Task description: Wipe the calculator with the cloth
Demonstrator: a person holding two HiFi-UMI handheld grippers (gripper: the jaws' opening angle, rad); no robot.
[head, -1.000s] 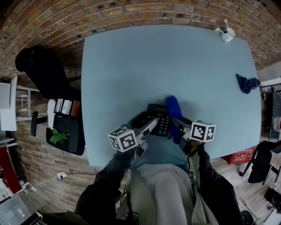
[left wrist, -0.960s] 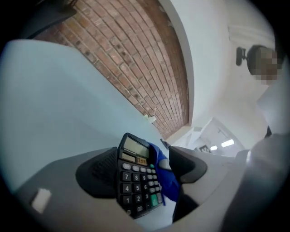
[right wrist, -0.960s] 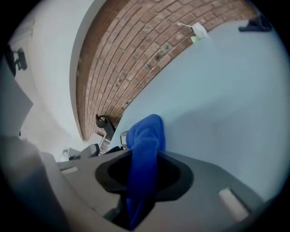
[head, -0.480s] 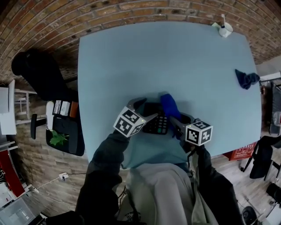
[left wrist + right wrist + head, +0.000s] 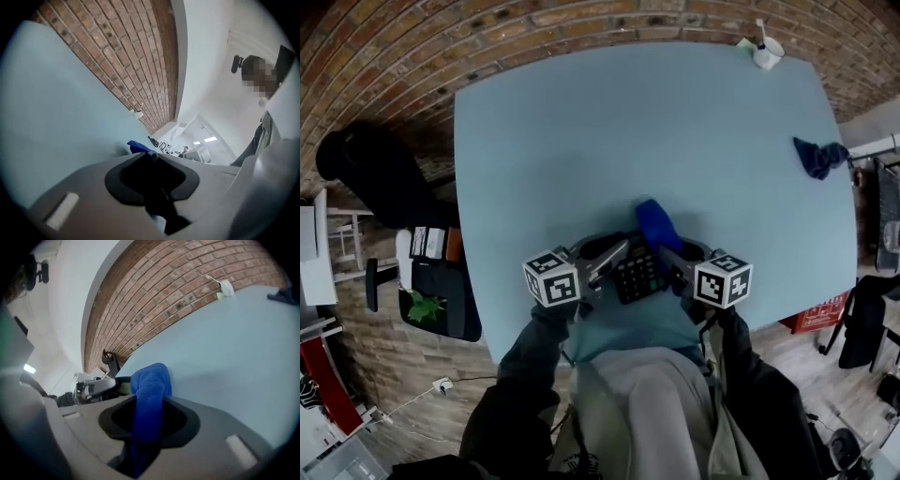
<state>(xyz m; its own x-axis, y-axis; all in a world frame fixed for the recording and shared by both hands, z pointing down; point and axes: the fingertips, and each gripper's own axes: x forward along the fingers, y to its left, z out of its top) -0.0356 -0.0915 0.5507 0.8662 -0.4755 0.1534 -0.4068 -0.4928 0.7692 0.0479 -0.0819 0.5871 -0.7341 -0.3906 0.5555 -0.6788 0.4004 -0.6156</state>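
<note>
A: What has just changed at the calculator (image 5: pixel 637 274)?

B: The left gripper (image 5: pixel 614 258) has just been closing its jaws. A moment earlier they stood wide at the calculator's left side. Now they are clenched on a thin dark edge, which reads as the calculator's own left rim.

A: And the right gripper (image 5: pixel 673 255)?

B: No change there. Its jaws stay clamped on the blue cloth (image 5: pixel 149 380), whose free fold stands up at the calculator's far edge.

A: Where is the calculator itself?

B: It lies on the bench (image 5: pixel 581 141) between the two grippers, with the bench's near edge just behind it.

A: What does that mean for the wiping?

B: Probably that the calculator is now pinned steady. The cloth has not yet come down across the keys.
</note>
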